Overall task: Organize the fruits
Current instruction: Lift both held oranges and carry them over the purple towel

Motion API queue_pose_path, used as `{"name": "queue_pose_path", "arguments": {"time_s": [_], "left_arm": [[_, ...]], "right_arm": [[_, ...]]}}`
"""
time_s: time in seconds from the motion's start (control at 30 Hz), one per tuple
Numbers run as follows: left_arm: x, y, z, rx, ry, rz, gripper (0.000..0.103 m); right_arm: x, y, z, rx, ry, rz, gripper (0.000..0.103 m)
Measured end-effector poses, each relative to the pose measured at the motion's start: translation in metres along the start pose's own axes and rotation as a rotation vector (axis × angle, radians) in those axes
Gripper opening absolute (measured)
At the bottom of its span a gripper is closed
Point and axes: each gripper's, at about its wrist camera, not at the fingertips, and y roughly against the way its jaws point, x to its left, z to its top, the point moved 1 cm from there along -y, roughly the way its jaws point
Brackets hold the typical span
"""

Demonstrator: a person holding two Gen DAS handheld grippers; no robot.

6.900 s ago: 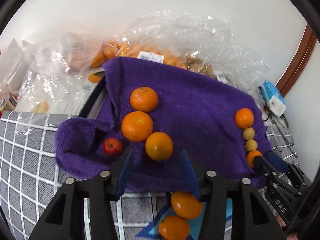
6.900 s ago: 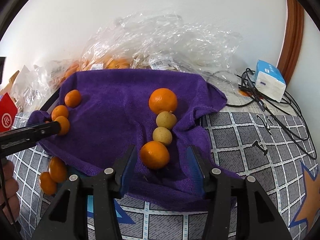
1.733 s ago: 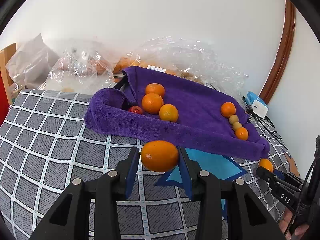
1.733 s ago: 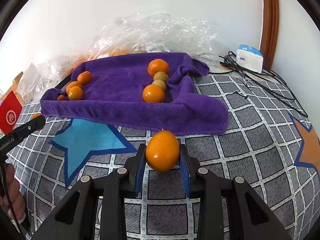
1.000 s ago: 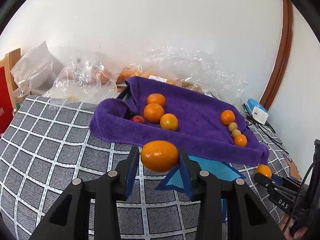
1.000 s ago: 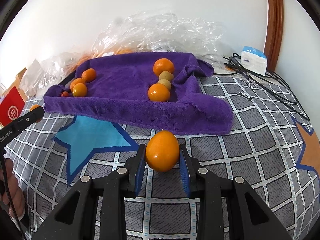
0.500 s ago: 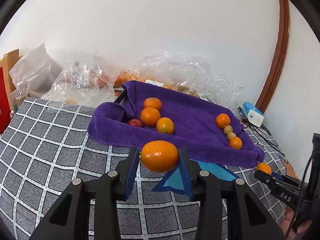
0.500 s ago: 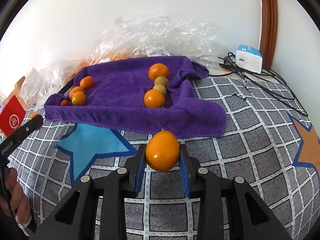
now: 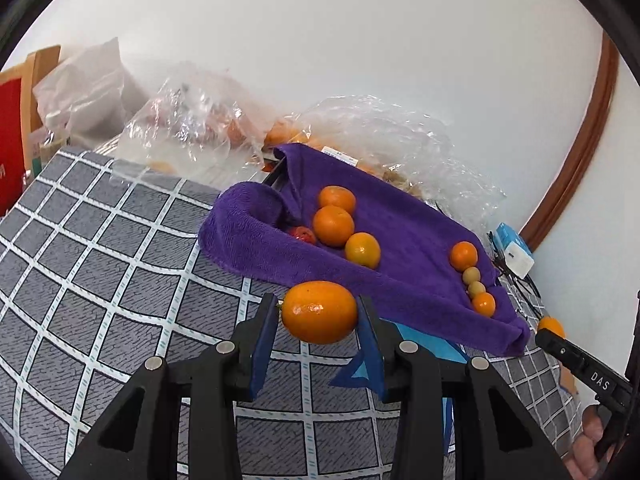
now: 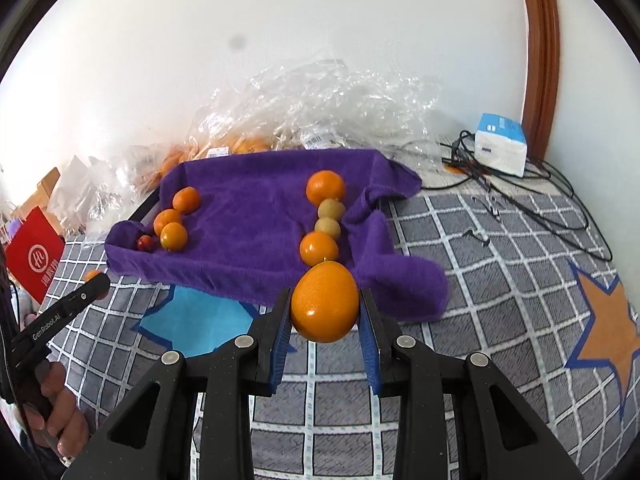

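Observation:
My left gripper (image 9: 319, 316) is shut on an orange (image 9: 319, 312), held above the grey checked cloth just in front of the purple towel (image 9: 404, 256). My right gripper (image 10: 325, 312) is shut on another orange (image 10: 325, 302), held above the cloth near the towel's front edge (image 10: 256, 232). On the towel, the left row holds three oranges (image 9: 333, 225) and a small red fruit (image 9: 302, 233). The right row holds two oranges and two small yellow fruits (image 10: 328, 227).
Clear plastic bags (image 10: 320, 100) with more oranges lie behind the towel against the wall. A white and blue box (image 10: 501, 145) and black cables (image 10: 532, 196) lie at the right. A red bag (image 10: 34, 254) stands at the left. Blue and orange stars mark the cloth.
Both grippers have moved closer to the towel, each still holding its orange. The fruit on the towel has not moved.

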Motion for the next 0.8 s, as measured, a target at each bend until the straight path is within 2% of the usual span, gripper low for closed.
{"name": "queue_pose_path", "arguments": {"time_s": [0.13, 0.33, 0.63, 0.8], "left_arm": [[0.004, 0.0, 0.001, 0.004, 0.02, -0.013, 0.037], [0.009, 0.007, 0.011, 0.002, 0.031, 0.019, 0.037], [0.022, 0.03, 0.068, -0.041, -0.002, 0.088, 0.037], [0.021, 0.033, 0.09, -0.053, -0.025, 0.095, 0.037]], "right_arm": [[0.0, 0.0, 0.011, -0.008, 0.002, 0.015, 0.032], [-0.002, -0.002, 0.034, -0.026, 0.025, 0.014, 0.032], [0.002, -0.019, 0.075, -0.052, 0.041, 0.045, 0.032], [0.012, -0.051, 0.086, -0.011, 0.048, 0.067, 0.032]]}}
